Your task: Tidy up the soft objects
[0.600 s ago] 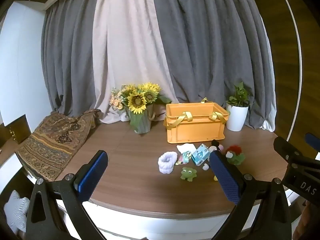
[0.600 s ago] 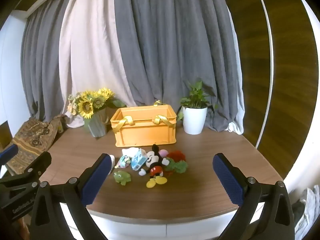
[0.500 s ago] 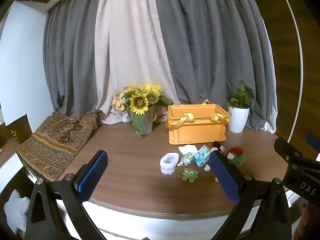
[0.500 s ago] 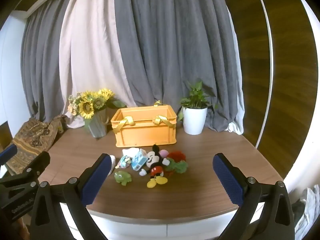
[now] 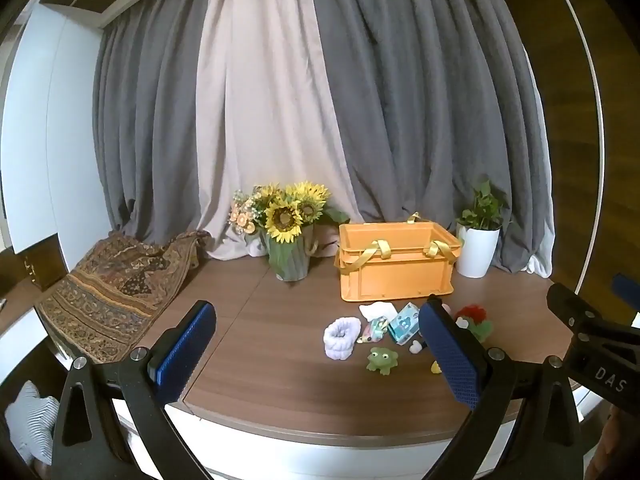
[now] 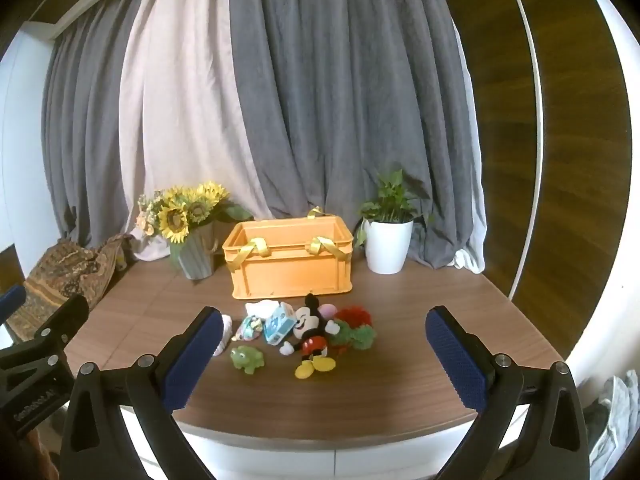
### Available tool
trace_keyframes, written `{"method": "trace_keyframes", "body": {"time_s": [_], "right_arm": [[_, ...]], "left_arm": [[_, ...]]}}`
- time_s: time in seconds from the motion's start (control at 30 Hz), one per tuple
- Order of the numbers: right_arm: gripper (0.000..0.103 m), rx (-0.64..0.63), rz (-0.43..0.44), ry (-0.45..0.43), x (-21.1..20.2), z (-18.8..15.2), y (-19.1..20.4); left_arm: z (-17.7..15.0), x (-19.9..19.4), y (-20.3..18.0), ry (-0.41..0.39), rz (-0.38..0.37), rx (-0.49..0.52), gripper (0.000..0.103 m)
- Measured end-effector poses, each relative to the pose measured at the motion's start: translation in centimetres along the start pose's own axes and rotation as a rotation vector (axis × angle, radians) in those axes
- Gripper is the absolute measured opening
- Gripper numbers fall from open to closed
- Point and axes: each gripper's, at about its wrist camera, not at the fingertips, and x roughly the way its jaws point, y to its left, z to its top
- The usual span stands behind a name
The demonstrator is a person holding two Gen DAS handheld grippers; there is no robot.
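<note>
Since the earlier frames the toy pile sits slightly lower in the left view; nothing else has changed. Patterned cloth [image 5: 116, 280]; sunflower vase [image 5: 289, 258]; orange crate [image 6: 290, 258] behind soft toys [image 6: 308, 330] on bench [image 6: 400, 360]; potted plant [image 6: 387, 246]. Left claw [image 5: 316, 354] and right claw [image 6: 324, 358] both gape wide, empty. Legible: "DAS".

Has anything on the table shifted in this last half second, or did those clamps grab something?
Nothing has been grabbed or let go. The left gripper and right gripper both hang with jaws wide open and empty. The left view has drifted very slightly. The soft toys lie in the same heap before the orange crate.
</note>
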Motion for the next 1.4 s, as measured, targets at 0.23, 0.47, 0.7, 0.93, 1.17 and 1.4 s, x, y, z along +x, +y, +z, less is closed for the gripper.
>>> {"method": "trace_keyframes", "body": {"time_s": [0.23, 0.47, 0.7, 0.93, 1.17, 1.4], "right_arm": [[0.103, 0.004, -0.014, -0.001, -0.7, 0.5, 0.1], [0.103, 0.006, -0.015, -0.005, -0.8, 0.4, -0.2], [0.103, 0.008, -0.021, -0.011, -1.1, 0.6, -0.2], [0.103, 0.007, -0.022, -0.015, -1.3, 0.6, 0.0], [0.103, 0.007, -0.022, -0.017, -1.3, 0.5, -0.1], [0.103, 0.005, -0.022, -0.018, -1.3, 0.5, -0.1]], "left_arm": [[0.3, -0.1, 0.2, 0.002, -0.016, 0.0, 0.103], [0.0, -0.2, 0.2, -0.002, -0.022, 0.0, 0.103], [0.0, -0.3, 0.3, -0.009, -0.027, 0.003, 0.103], [0.0, -0.3, 0.4, -0.011, -0.029, 0.002, 0.103], [0.0, -0.2, 0.5, -0.01, -0.033, 0.002, 0.103], [-0.3, -0.2, 0.5, -0.011, -0.033, 0.001, 0.103]]}}
